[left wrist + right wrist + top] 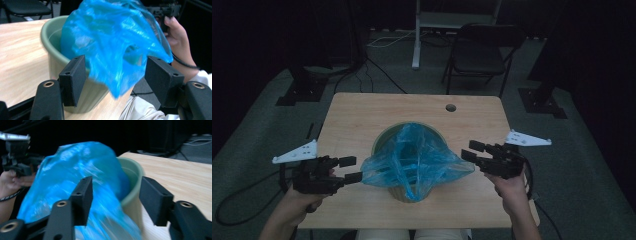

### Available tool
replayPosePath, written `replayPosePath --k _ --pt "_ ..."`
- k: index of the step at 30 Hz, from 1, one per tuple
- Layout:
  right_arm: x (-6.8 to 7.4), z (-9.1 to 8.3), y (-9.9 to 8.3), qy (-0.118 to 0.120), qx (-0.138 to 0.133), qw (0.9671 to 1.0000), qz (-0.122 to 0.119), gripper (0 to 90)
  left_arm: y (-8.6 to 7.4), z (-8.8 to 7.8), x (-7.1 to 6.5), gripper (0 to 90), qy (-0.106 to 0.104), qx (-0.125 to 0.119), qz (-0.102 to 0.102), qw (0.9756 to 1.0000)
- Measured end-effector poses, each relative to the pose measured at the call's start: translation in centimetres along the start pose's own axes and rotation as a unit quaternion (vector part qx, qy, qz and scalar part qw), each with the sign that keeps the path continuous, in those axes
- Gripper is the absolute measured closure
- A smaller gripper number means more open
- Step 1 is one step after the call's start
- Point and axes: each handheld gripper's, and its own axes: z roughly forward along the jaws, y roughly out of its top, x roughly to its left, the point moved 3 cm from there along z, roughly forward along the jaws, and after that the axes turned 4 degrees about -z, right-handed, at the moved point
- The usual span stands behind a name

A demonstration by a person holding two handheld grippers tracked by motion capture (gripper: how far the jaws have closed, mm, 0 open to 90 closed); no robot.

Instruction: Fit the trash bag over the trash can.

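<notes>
Table (362, 115): light wood, round hole (450, 107) near far right corner.
Bin (382, 140): green, round, standing toward the near edge, mid-width.
Bag (417, 160): blue plastic, set in the bin, its mouth spread over the rim toward both sides, loose.
Left gripper (353, 169): just beside the bag's left flap; jaws parted, gripping nothing.
Right gripper (472, 151): just beside the right flap; jaws parted, gripping nothing.

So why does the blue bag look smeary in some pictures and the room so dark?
High view: dim all over, black at the edges, though the blue bag is fairly sharp. Left gripper view: brighter, bag edge smeared. Right gripper view: bag blurred, green bin soft too.
</notes>
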Motion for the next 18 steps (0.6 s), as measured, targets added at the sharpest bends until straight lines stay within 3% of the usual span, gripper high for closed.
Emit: replayPosePath --k 4,7,11,13,14,18 --pt "1.0 3.0 1.0 0.006 0.022 0.9995 -0.022 33.1 1.5 2.6 -0.2 32.5 0.003 0.043 0.034 0.9985" --pt "1.1 5.0 1.2 0.013 0.053 0.9979 -0.033 36.6 2.1 4.4 -0.1 32.5 0.008 0.068 0.045 0.9966" --pt "0.7 6.2 1.5 0.024 0.074 0.9961 -0.042 80.1 2.9 5.9 0.5 35.2 0.02 0.088 0.054 0.9945" --pt "0.5 6.3 2.0 0.031 0.066 0.9967 -0.036 89.3 3.2 6.5 0.8 42.6 0.017 0.091 0.055 0.9942" --pt "0.4 6.2 2.3 0.032 0.06 0.9971 -0.035 89.7 3.4 6.7 1.0 46.0 0.02 0.089 0.059 0.9941" --pt "0.0 6.2 3.4 0.029 0.047 0.998 -0.032 89.8 4.5 6.8 2.0 82.8 0.016 0.054 0.035 0.9978"
